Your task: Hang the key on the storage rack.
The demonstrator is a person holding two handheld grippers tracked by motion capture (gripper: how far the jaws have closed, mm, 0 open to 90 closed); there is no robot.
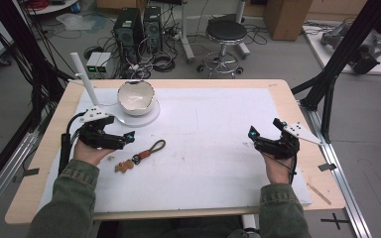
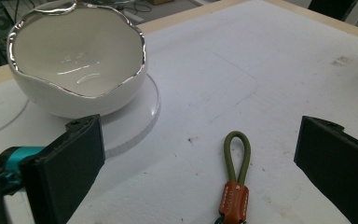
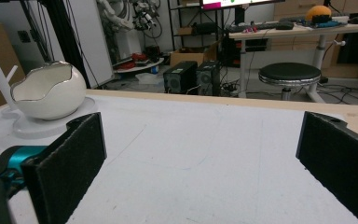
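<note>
Here, the left tongs [image 1: 124,139] — jaws wide, empty — sit just beside the keychain [image 1: 141,155], its strap angled toward the bowl [image 1: 136,97]; the right tongs [image 1: 264,137], also agape, wait well apart.

Even bright overhead light, soft shadows; glare on bowl [image 2: 79,65] rim.

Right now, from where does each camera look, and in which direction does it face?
High view: above the table's near side, looking forward and down; both forearms, left gripper and right gripper show.
Left gripper view: on the left gripper, facing the keychain and bowl; its open fingers show.
Right gripper view: low on the right gripper, facing across the table; its open fingers show.
All share the bowl.
</note>
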